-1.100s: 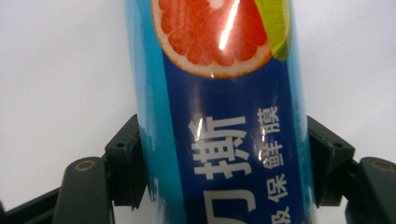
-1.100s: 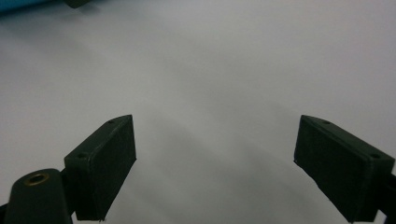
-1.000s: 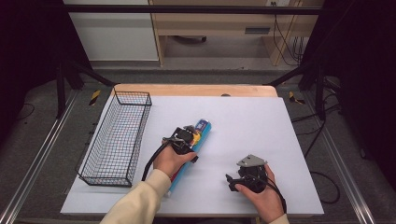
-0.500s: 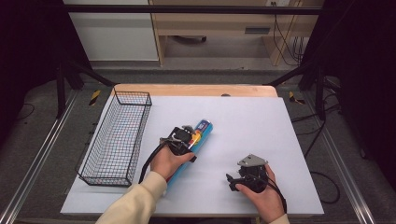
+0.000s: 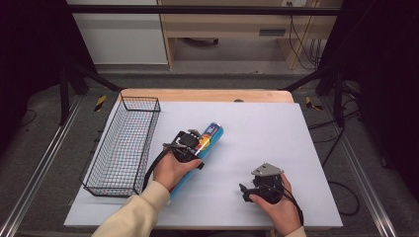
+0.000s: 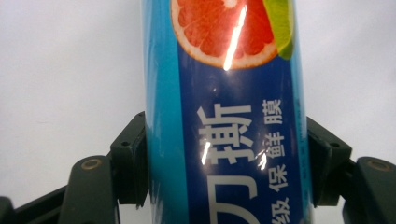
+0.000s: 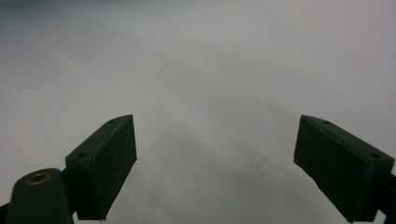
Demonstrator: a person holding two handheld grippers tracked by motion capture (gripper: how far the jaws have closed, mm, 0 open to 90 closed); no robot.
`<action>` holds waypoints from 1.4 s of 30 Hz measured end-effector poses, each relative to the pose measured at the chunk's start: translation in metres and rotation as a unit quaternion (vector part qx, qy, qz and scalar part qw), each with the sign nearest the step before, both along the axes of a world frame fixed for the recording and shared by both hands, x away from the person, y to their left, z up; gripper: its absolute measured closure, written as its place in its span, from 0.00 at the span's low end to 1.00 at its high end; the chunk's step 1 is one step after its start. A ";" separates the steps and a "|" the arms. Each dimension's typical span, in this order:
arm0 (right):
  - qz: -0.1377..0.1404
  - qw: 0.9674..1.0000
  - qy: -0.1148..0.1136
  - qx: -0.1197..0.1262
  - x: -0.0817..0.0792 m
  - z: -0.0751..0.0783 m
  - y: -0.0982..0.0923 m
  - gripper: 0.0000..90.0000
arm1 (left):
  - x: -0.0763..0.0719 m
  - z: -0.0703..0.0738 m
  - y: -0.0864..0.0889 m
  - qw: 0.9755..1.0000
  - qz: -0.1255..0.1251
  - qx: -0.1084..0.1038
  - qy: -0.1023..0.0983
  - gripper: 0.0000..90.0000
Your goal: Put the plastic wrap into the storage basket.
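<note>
The long blue cling-film box (image 6: 224, 116), glossy and printed with a cut grapefruit and white characters, lies on the white table (image 5: 276, 133) just right of the black wire basket (image 5: 123, 143); it will probably handle light and stiff but slick, so a hold across its narrow width near mid-length seems best. The left gripper (image 5: 190, 143) has both jaws against the box's sides, seemingly clamped. The right gripper (image 5: 257, 187) sits well apart, spread wide and holding nothing.
</note>
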State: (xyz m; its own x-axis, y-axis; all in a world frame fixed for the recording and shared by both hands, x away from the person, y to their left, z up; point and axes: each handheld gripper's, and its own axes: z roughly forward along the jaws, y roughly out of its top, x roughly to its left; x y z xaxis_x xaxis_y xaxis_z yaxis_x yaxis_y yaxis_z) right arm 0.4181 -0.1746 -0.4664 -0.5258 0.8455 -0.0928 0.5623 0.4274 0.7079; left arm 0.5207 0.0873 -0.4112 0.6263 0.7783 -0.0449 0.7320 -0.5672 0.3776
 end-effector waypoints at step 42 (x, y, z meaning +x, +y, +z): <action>-0.008 1.000 0.000 0.008 -0.001 0.001 0.000 0.15 | -0.022 0.094 0.085 0.995 0.058 -0.020 -0.079 0.35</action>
State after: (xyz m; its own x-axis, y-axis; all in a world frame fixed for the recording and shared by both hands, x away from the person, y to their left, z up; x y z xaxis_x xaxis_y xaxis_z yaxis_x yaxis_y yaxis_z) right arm 0.4176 -0.1745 -0.4654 -0.5127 0.8549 -0.0795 0.5688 0.4076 0.7144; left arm 0.4988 0.1721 -0.3173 0.5347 0.8449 0.0143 0.7205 -0.4647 0.5148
